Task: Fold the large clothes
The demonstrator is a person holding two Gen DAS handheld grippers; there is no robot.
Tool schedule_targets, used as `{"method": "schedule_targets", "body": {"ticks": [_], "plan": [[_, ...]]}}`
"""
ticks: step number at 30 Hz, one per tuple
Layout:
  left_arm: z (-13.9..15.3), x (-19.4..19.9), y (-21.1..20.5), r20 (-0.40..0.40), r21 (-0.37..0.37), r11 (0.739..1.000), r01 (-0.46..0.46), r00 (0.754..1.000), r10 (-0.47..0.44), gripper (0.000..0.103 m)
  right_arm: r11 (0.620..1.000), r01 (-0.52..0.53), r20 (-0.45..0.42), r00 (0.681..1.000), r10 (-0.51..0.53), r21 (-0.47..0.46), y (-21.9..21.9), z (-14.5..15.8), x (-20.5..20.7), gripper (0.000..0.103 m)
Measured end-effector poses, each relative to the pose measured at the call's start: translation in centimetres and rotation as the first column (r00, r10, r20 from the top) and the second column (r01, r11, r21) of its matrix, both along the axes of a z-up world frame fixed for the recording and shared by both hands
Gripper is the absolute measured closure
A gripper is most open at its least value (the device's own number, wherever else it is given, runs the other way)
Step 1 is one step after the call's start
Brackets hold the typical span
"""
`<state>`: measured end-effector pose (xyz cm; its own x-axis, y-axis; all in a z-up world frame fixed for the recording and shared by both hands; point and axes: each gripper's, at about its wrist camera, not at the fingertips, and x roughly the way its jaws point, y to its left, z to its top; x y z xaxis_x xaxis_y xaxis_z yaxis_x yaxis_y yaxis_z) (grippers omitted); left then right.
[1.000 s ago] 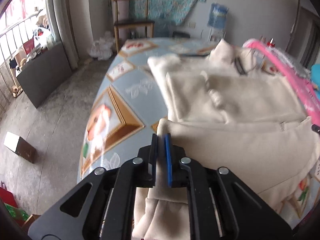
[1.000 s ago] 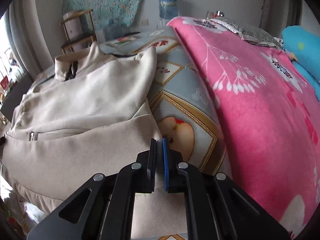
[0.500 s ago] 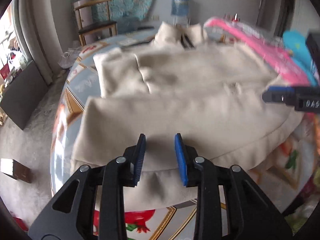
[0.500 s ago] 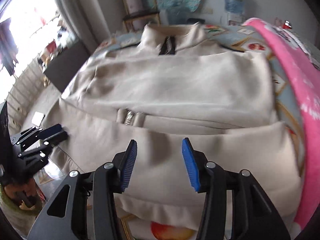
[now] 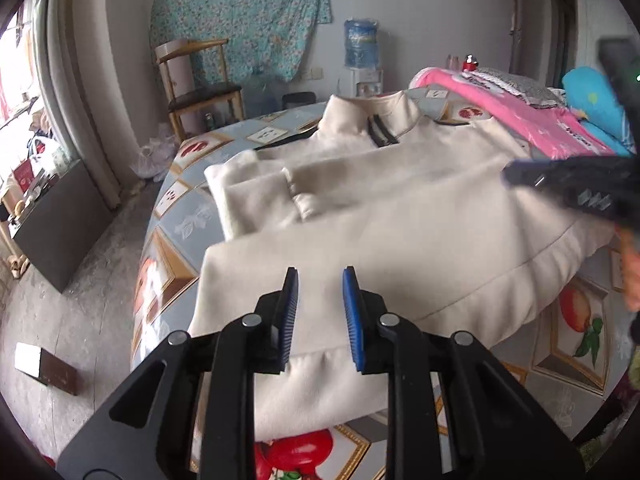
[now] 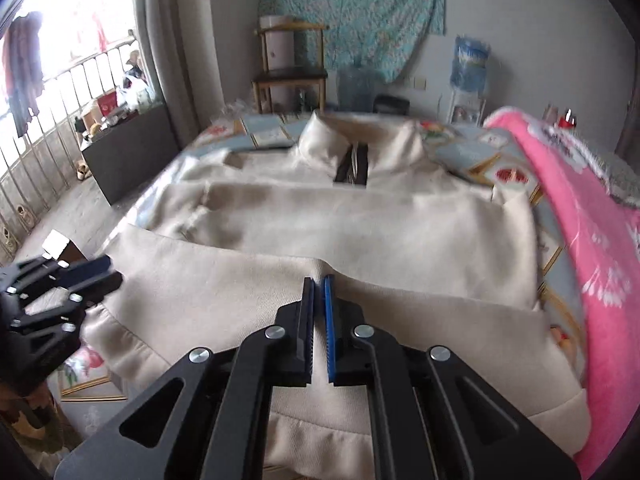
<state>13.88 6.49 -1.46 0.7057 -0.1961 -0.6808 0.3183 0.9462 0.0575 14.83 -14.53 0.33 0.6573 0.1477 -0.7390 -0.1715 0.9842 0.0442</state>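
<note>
The cream fleece jacket (image 6: 360, 232) lies spread on the bed's fruit-print sheet (image 5: 576, 332), collar at the far end, hem folded up towards me beside the pink blanket (image 6: 580, 208). It looks thick, soft and floppy (bulky rather than heavy), so it should sag unless both corners of the folded edge are taken. The left gripper (image 5: 320, 284) has just narrowed but stands partly open, pinching nothing. The right gripper (image 6: 319, 280) has just snapped closed, apparently empty, above the fold.

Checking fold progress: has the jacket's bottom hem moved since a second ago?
Yes. The hem now lies folded up over the jacket, nearer its collar.
</note>
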Motion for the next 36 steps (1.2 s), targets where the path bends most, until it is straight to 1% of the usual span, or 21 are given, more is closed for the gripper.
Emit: {"method": "schedule_targets", "body": {"ticks": [2, 3, 6, 7, 9, 11, 13, 16, 18, 19, 21, 23, 25, 26, 27, 29, 30, 32, 33, 35, 36], "plan": [[0.5, -0.1, -1.1, 0.014, -0.003, 0.999, 0.053, 0.999, -0.053, 0.081, 1.0, 0.01, 0.003, 1.0, -0.01, -0.006, 0.2, -0.8, 0.1, 0.098], [0.8, -0.2, -1.7, 0.019, -0.011, 0.996, 0.085, 0.996, -0.085, 0.081, 1.0, 0.009, 0.008, 1.0, -0.008, -0.029, 0.4, -1.3, 0.2, 0.098], [0.6, 0.2, -4.2, -0.028, -0.062, 0.979, 0.195, 0.98, -0.197, 0.081, 1.0, 0.02, -0.052, 0.998, -0.021, -0.022, 0.1, -4.1, 1.4, 0.098], [-0.1, 0.6, -5.4, -0.049, -0.067, 0.972, 0.226, 0.972, -0.23, 0.081, 1.0, 0.022, -0.048, 0.999, -0.023, -0.018, 0.1, -4.7, 1.6, 0.098], [-1.8, 1.4, -7.2, -0.103, -0.037, 0.969, 0.244, 0.963, -0.247, 0.081, 0.999, 0.02, -0.046, 0.999, -0.021, -0.034, 0.4, -4.5, 1.5, 0.097], [-3.9, 2.3, -8.3, -0.164, -0.002, 0.973, 0.229, 0.96, -0.227, 0.081, 1.0, 0.007, -0.056, 0.998, -0.008, -0.023, 0.1, -3.9, 1.3, 0.097], [-4.3, 2.3, -8.2, -0.152, -0.012, 0.975, 0.221, 0.964, -0.22, 0.081, 0.999, 0.009, -0.059, 0.998, -0.007, 0.039, -1.6, -2.7, 0.7, 0.096], [-4.3, 2.3, -7.8, -0.158, -0.025, 0.976, 0.216, 0.963, -0.217, 0.081, 0.988, 0.151, -0.01, 0.988, -0.151, 0.008, -6.7, -0.6, -1.1, 0.086], [-4.4, 2.2, -7.7, -0.154, -0.027, 0.976, 0.217, 0.964, -0.218, 0.081, 0.965, 0.264, -0.023, 0.964, -0.264, -0.005, -11.0, -0.6, -1.9, 0.07], [-4.4, 2.2, -7.7, -0.154, -0.026, 0.976, 0.216, 0.964, -0.218, 0.081, 0.949, 0.315, -0.039, 0.948, -0.315, -0.026, -12.9, -0.9, -2.1, 0.069], [-4.4, 2.3, -7.7, -0.154, -0.026, 0.976, 0.216, 0.964, -0.217, 0.081, 0.929, 0.363, -0.068, 0.928, -0.367, -0.066, -15.4, -1.7, -2.2, 0.069], [-4.4, 2.2, -7.7, -0.15, -0.024, 0.976, 0.218, 0.964, -0.219, 0.081, 0.925, 0.364, -0.091, 0.923, -0.373, -0.105, -16.4, -2.5, -1.9, 0.069], [-4.3, 2.3, -7.7, -0.147, -0.023, 0.976, 0.218, 0.965, -0.219, 0.081, 0.932, 0.342, -0.123, 0.927, -0.355, -0.119, -16.6, -3.5, -1.4, 0.072], [-4.4, 2.3, -7.7, -0.147, -0.022, 0.976, 0.218, 0.965, -0.218, 0.081, 0.936, 0.329, -0.121, 0.932, -0.343, -0.123, -16.2, -3.6, -1.3, 0.092], [-4.4, 2.3, -7.7, -0.147, -0.022, 0.975, 0.22, 0.964, -0.221, 0.081, 0.937, 0.322, -0.106, 0.935, -0.337, -0.136, -15.8, -3.4, -1.3, 0.095], [-4.3, 2.3, -7.7, -0.145, -0.019, 0.975, 0.222, 0.964, -0.223, 0.081, 0.927, 0.336, 0.0, 0.94, -0.341, -0.166, -14.5, -1.5, -2.3, 0.096], [-4.3, 2.2, -7.6, -0.144, -0.016, 0.974, 0.225, 0.964, -0.225, 0.082, 0.921, 0.356, 0.068, 0.935, -0.349, -0.161, -14.0, -0.2, -3.1, 0.096], [-4.3, 2.1, -7.5, -0.142, -0.009, 0.974, 0.228, 0.963, -0.227, 0.082, 0.911, 0.386, 0.141, 0.919, -0.367, -0.146, -14.0, 1.0, -3.8, 0.097], [-4.2, 2.2, -7.5, -0.143, -0.012, 0.973, 0.231, 0.963, -0.23, 0.082, 0.907, 0.396, 0.14, 0.915, -0.377, -0.144, -14.4, 0.8, -3.7, 0.097], [-4.2, 2.3, -7.3, -0.148, -0.02, 0.972, 0.235, 0.961, -0.236, 0.082, 0.9, 0.417, 0.077, 0.909, -0.41, -0.131, -16.1, -1.6, -2.1, 0.097], [-4.2, 2.3, -7.4, -0.148, -0.02, 0.971, 0.237, 0.96, -0.237, 0.082, 0.893, 0.426, 0.03, 0.904, -0.426, -0.146, -16.9, -3.4, -1.2, 0.099]]}}
